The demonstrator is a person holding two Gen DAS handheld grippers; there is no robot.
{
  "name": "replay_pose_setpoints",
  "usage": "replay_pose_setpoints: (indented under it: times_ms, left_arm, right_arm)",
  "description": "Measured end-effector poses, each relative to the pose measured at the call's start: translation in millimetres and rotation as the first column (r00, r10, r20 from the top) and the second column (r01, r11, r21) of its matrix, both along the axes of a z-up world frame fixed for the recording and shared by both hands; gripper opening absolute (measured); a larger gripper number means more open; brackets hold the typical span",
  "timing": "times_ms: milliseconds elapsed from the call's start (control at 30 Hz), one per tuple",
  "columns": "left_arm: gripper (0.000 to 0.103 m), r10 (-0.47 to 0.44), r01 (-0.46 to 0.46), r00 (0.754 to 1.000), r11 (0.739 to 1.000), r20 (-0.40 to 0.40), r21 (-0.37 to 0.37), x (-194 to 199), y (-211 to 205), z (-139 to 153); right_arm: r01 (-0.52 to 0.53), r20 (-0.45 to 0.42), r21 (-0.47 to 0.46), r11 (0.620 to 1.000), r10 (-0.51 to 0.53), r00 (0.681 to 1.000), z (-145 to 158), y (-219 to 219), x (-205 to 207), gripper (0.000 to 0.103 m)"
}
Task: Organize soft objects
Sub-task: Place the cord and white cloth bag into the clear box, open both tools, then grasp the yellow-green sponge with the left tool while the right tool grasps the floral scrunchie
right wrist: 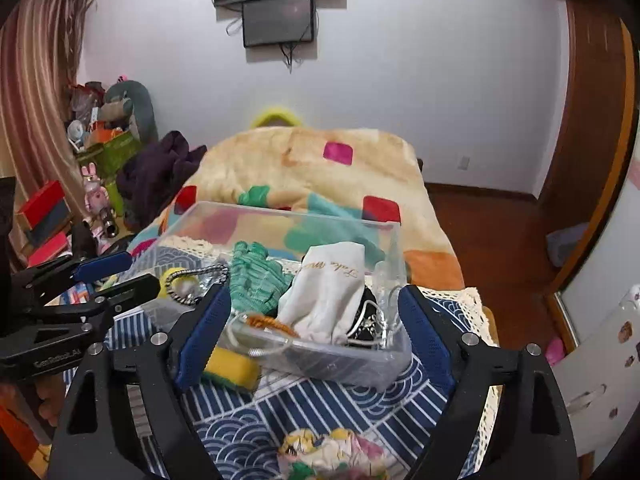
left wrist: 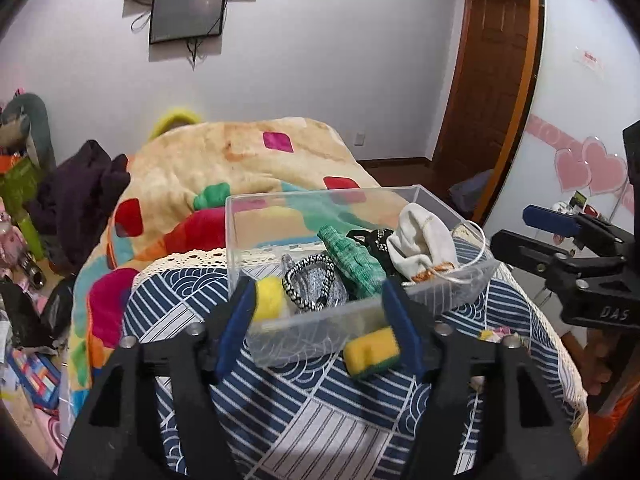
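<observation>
Left wrist: clear box (left wrist: 312,332) crammed with soft items

**Light and picture quality**

Both views dim, flat indoor light with a cool violet cast; soft shadows only. Strong fisheye bending, black vignette in the corners. Wall screen (right wrist: 278,20) shows faint glare. Clear box (left wrist: 352,240) slightly smeared; detail is soft and noisy throughout.

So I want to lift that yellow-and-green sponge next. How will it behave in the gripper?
The sponge looks like foam with a thin green scrub layer, so it will probably squash under the fingers rather than resist. It seems light for its bulk. Its blocky shape lies flat on the patterned cloth beside the clear plastic box, so rolling is unlikely.
</observation>
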State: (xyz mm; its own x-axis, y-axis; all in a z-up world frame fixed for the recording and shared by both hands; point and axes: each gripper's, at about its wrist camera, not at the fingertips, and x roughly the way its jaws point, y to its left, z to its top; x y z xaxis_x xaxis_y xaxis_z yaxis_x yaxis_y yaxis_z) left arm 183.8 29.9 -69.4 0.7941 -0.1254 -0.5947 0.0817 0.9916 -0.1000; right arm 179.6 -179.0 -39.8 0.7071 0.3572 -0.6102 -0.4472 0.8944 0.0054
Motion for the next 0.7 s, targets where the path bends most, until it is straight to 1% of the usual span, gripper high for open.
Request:
replay_pose_setpoints:
  times_ms: [100,133,200,233,300,367,467,567,700]
  left_arm:
    - [0.082,-0.012,0.011,1.000,1.000,0.003,0.014,-12.8,-2.4,-1.2]
    - [0.087,-0.020,0.020,1.000,1.000,-0.004,0.014,-15.4,-2.4,-2.6]
    - [0.090,-0.032,0.032,0.999,0.999,-0.020,0.004,-20.3,-2.2,-7.1]
    - [0.090,-0.033,0.033,0.999,0.999,-0.027,0.002,-22.3,-2.4,-10.0]
    - [0.090,-0.030,0.031,0.999,0.999,-0.046,0.013,-25.5,-4.6,-17.2]
    - [0.090,-0.031,0.033,0.997,0.999,-0.064,0.036,-27.1,-8.9,-25.4]
    - [0.090,-0.043,0.048,0.995,0.997,-0.094,0.052,-28.0,-16.7,-37.1]
    - [0.090,-0.056,0.064,0.990,0.996,-0.130,0.055,-24.9,-26.5,-48.4]
    - [0.090,-0.065,0.071,0.982,0.997,-0.180,0.026,-11.2,-37.6,-59.8]
  right_arm:
    - [0.001,0.007,0.009,1.000,-0.001,1.000,-2.0,-6.3,-11.4,0.087]
    - [0.004,0.000,0.013,1.000,-0.004,1.000,-4.0,-8.6,-13.6,0.090]
    - [0.005,-0.014,0.020,1.000,-0.005,1.000,-9.3,-14.4,-19.7,0.097]
    - [0.000,-0.025,0.025,1.000,0.000,1.000,-12.8,-17.6,-22.6,0.100]
    - [0.019,-0.051,0.022,1.000,-0.017,0.999,-22.7,-25.4,-25.8,0.101]
    - [0.046,-0.079,-0.011,0.999,-0.047,0.996,-35.5,-29.8,-27.2,0.101]
    - [0.057,-0.123,-0.052,0.997,-0.063,0.990,-55.1,-32.5,-28.0,0.101]
    - [0.027,-0.176,-0.051,0.998,-0.036,0.984,-69.5,-33.0,-31.3,0.101]
    - [-0.014,-0.202,-0.059,0.998,0.002,0.979,-84.4,-27.3,-36.0,0.100]
